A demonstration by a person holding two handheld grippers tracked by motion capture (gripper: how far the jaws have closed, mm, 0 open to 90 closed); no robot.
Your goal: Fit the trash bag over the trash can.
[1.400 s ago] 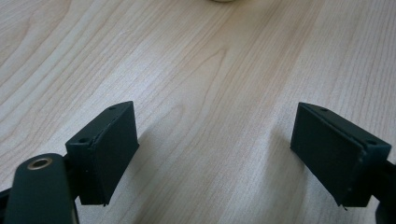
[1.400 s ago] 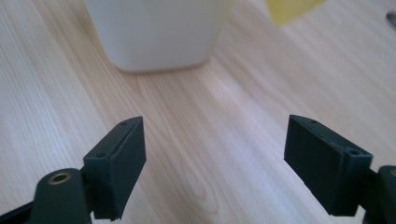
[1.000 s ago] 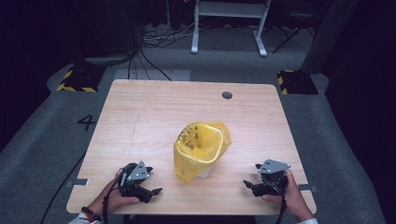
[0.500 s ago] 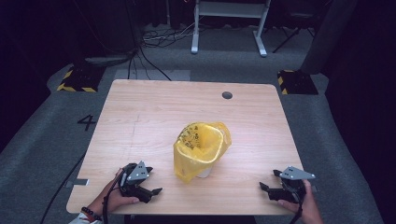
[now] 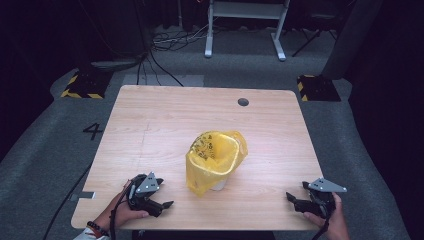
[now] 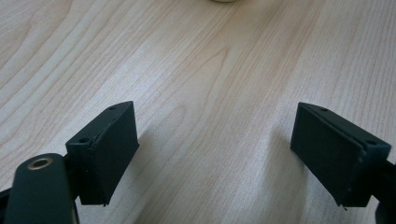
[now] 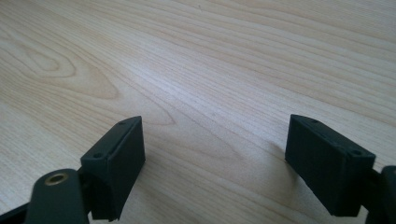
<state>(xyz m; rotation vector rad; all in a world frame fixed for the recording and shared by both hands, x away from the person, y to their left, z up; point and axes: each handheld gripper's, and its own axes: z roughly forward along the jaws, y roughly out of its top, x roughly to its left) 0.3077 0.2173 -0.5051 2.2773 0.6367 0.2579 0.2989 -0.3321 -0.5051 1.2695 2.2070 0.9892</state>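
Note:
A yellow plastic bag [image 5: 215,160] lines a small white bin in the middle of the wooden table [image 5: 165,125], its mouth open upward. My left gripper [image 5: 167,204] rests near the table's front edge, left of the bag, open with nothing between its jaws. In the left gripper view, the left gripper [image 6: 212,154] has bare wood between its wide-apart jaws. My right gripper [image 5: 290,198] sits at the front right corner, well clear of the bag. In the right gripper view, the right gripper [image 7: 212,163] is open over plain wood.
A round cable hole [image 5: 243,102] is in the table's far right part. Grey floor surrounds the table, with a white stand [image 5: 245,20] and cables behind. Yellow-black striped blocks [image 5: 80,82] lie at the far corners.
My right gripper has drawn back to the right, away from the bag toward the front right corner. The left gripper has stayed put.

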